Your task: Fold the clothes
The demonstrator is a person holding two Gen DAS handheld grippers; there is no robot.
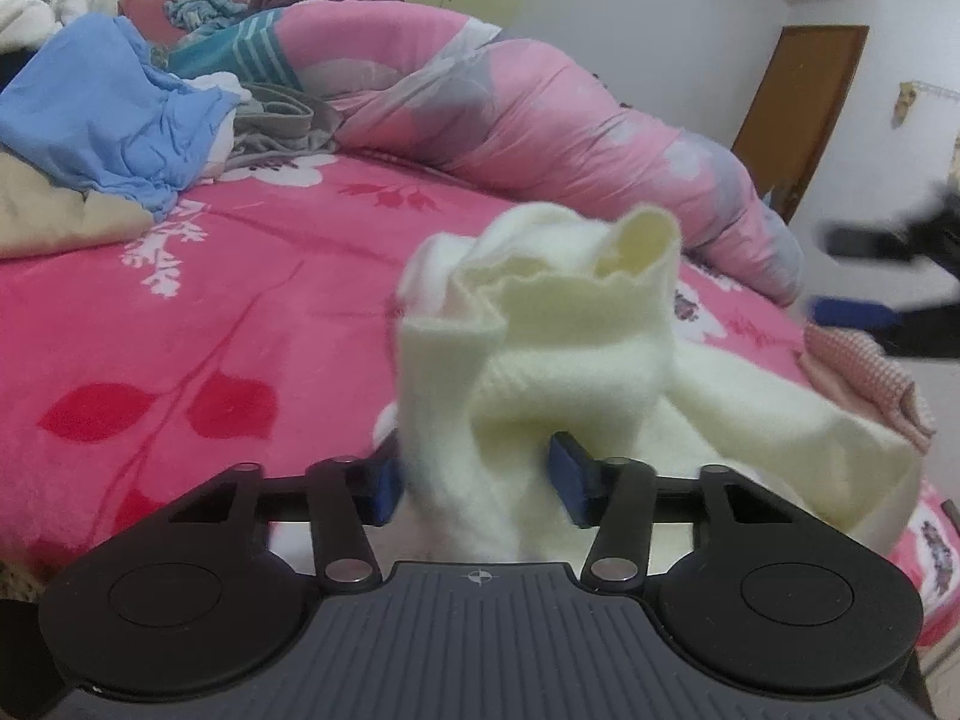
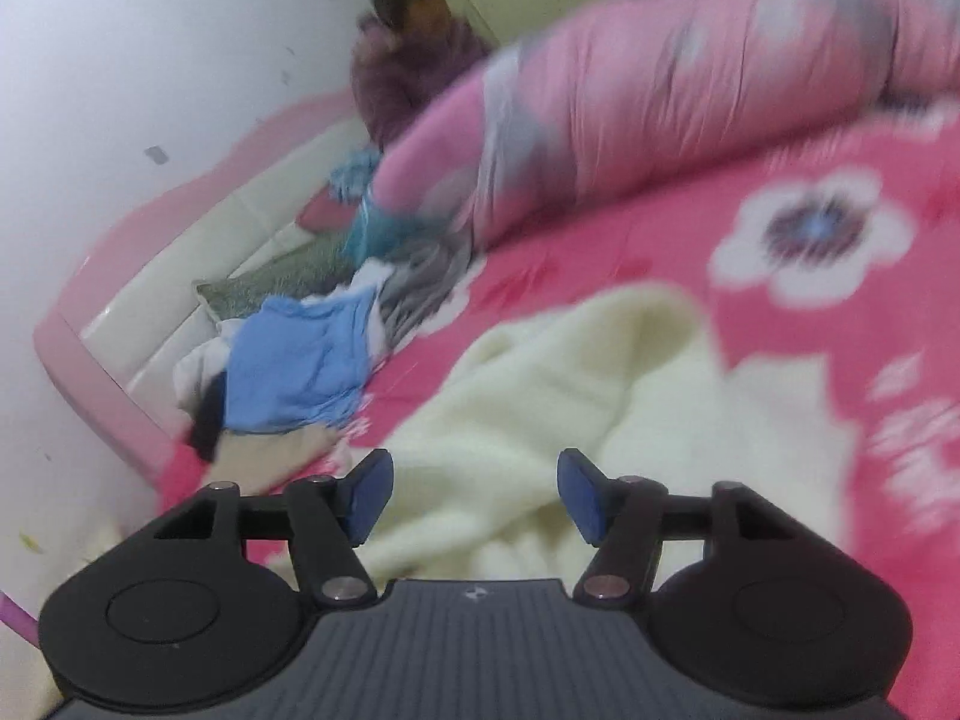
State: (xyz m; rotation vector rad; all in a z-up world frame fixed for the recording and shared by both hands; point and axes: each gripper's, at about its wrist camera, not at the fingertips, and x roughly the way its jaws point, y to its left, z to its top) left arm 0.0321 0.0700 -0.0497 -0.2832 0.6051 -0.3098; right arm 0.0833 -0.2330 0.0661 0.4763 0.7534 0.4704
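Cream garment (image 1: 540,360): a soft, fleecy knit, judged light and limp, with no stiffness to hold a crease by itself. It lies bunched on the bed (image 1: 210,330), one fold lifted off the pink floral cover. The left gripper (image 1: 480,480) has that fold between its jaws, which stand at a middling width with the cloth filling the gap (a bulky pinch, several layers thick). The right gripper (image 2: 474,492) hangs just above the rest of the garment (image 2: 570,390); its jaws are spread and nothing is between them.

Handling: the fabric should not slip readily, but it will sag and drag wherever it is unsupported. Take hold at an edge or corner, not in the middle of a bunch; a hem or cuff, once found, gives a cleaner fold line.

Surroundings: a heap with a blue cloth (image 1: 114,120) sits well apart toward the headboard. A rolled pink quilt (image 1: 540,108) lies along the far side. A checked pink cloth (image 1: 864,378) lies beside the garment and may crowd the spreading area.
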